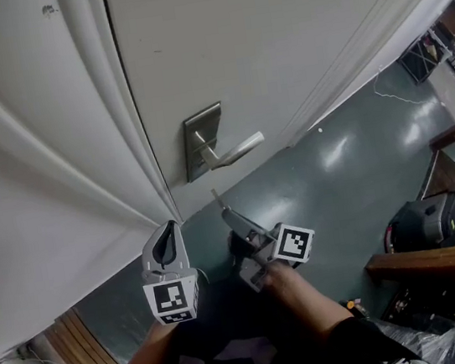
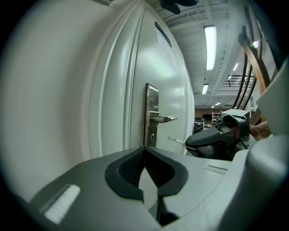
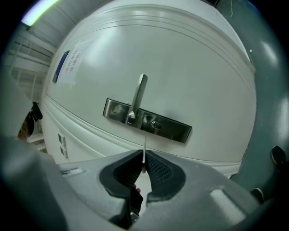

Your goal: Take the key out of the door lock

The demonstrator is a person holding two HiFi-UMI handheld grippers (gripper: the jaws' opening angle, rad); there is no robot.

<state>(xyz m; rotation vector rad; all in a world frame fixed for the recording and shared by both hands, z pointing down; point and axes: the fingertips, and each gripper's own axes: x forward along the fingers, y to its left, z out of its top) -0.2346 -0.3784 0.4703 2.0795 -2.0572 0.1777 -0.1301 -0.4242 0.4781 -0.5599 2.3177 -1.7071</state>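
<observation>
The slim silver key sits at lower centre, clear of the brushed-metal door lock and pinched edge-on between the jaws of the right gripper. Its blade points up toward the empty keyhole at mid-frame.

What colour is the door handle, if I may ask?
The handle is silver; head view shows it best.

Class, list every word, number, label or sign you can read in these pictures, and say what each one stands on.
Readable text: none.
Notice on the door: white sheet with a blue strip, print too blurred to read.
Marker cubes: black-and-white square patterns only, no letters or digits.
</observation>
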